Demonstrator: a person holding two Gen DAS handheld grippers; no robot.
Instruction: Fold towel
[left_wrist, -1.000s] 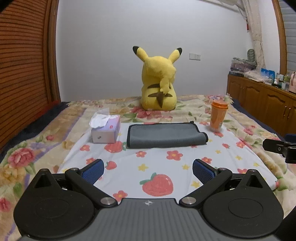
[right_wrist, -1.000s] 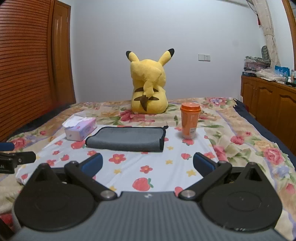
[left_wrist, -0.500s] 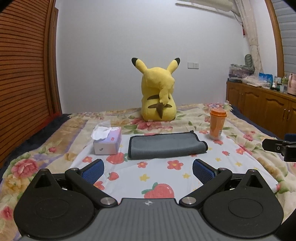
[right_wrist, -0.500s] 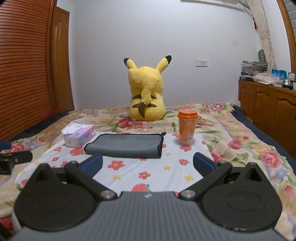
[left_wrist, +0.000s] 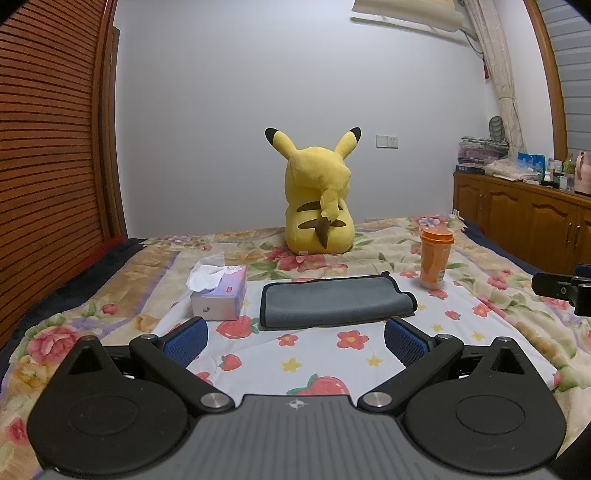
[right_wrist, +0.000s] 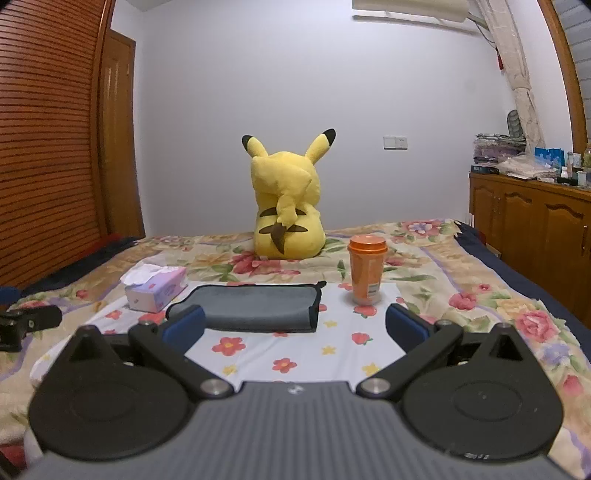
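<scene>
Both grippers have tilted up; towel (left_wrist: 334, 301) lies beyond open fingers (left_wrist: 186, 338).

Grey towel (left_wrist: 334, 301) looks soft, matt cloth with dark stitched edging; plush toy (left_wrist: 319, 195) is fuzzy yellow fabric; tissue box (left_wrist: 221, 295) is smooth card; orange cup (left_wrist: 435, 258) is glossy plastic; left gripper (left_wrist: 295, 338) is matt black with ribbed blue fingers (left_wrist: 186, 339).

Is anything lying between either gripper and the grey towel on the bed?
Nothing visible does. Only bare patterned sheet lies between the open left gripper and the grey towel, and likewise ahead of the open right gripper. The tissue box sits off the towel's left end, the orange cup off its right.
</scene>
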